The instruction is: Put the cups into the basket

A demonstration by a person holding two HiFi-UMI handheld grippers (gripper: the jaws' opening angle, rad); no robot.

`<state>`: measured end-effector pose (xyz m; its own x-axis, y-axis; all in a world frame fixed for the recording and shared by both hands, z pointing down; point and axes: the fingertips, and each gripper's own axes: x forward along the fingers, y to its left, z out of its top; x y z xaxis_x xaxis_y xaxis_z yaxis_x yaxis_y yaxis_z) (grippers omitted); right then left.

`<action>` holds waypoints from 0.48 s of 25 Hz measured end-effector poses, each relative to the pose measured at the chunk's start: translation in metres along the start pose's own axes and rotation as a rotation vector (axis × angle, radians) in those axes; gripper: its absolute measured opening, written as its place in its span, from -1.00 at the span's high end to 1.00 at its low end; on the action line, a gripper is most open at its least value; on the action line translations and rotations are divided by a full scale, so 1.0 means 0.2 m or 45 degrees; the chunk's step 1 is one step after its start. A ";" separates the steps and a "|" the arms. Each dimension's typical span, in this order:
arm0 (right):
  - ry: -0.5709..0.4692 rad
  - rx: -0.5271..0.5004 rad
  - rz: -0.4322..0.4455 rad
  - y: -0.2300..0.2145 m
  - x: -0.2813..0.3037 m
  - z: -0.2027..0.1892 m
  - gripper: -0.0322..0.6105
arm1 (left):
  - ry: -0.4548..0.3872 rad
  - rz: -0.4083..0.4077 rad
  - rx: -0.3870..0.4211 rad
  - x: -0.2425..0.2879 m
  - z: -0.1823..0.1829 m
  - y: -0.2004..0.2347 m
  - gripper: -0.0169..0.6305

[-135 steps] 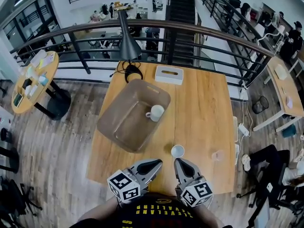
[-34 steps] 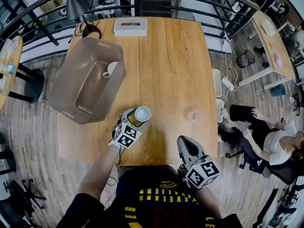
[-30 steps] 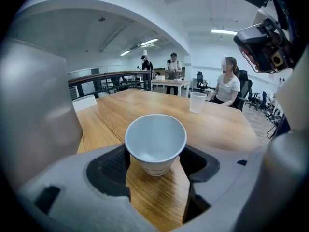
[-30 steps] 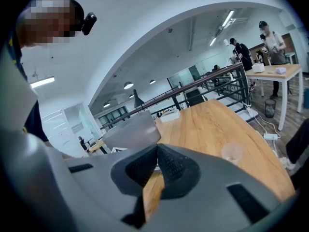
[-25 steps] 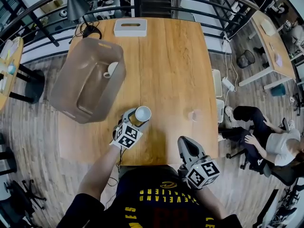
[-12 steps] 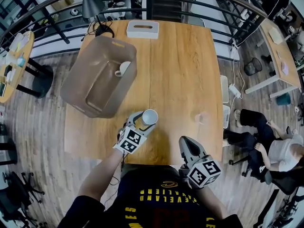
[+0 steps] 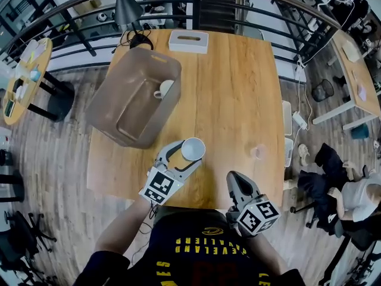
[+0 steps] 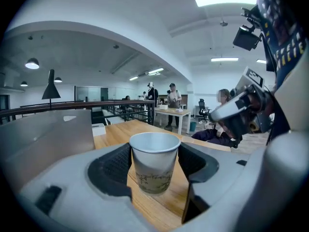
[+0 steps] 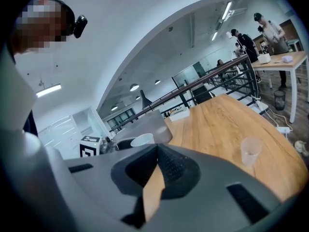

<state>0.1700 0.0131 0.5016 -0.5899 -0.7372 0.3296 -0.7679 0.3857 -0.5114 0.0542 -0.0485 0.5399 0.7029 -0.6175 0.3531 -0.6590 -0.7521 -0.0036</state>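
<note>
The left gripper [image 7: 186,155] clamps the paper cup [image 7: 193,148] upright, seemingly for carrying to the basket [image 7: 108,100] ahead-left of it; the right gripper [image 7: 234,179], pinched shut and empty, sits behind the clear cup [image 7: 257,152].

Bright, even light from ceiling strips [image 8: 224,0], soft shadows, fisheye bending at edges.

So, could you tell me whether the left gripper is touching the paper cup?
Touching. In the left gripper view, both pads of the left gripper press the sides of the paper cup.
</note>
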 end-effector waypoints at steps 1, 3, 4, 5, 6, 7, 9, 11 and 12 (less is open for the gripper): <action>0.002 0.001 0.007 0.01 0.01 0.00 0.86 | -0.027 0.005 0.000 -0.03 0.05 0.01 -0.02; 0.006 0.006 0.023 0.03 0.03 -0.01 0.86 | -0.080 0.016 -0.004 -0.10 0.14 0.02 -0.02; 0.008 0.009 0.031 0.05 0.05 -0.02 0.86 | -0.105 0.022 -0.010 -0.14 0.19 0.04 -0.02; 0.010 0.011 0.038 0.06 0.06 -0.02 0.86 | -0.128 0.029 -0.019 -0.17 0.23 0.06 -0.02; 0.012 0.013 0.045 0.07 0.07 -0.03 0.86 | -0.149 0.038 -0.030 -0.21 0.27 0.08 -0.02; 0.013 0.016 0.052 0.08 0.09 -0.03 0.86 | -0.168 0.050 -0.043 -0.25 0.30 0.10 -0.02; 0.014 0.023 0.065 0.11 0.12 -0.03 0.86 | -0.204 0.078 -0.059 -0.32 0.38 0.16 -0.02; 0.014 0.027 0.073 0.14 0.14 -0.03 0.86 | -0.235 0.110 -0.047 -0.40 0.45 0.23 -0.02; 0.014 0.028 0.076 0.16 0.15 -0.04 0.86 | -0.247 0.126 -0.036 -0.43 0.48 0.27 -0.02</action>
<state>0.1264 0.0068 0.5010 -0.6370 -0.7073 0.3065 -0.7258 0.4163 -0.5477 -0.0168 -0.0580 0.4191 0.6707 -0.7230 0.1656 -0.7329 -0.6803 -0.0021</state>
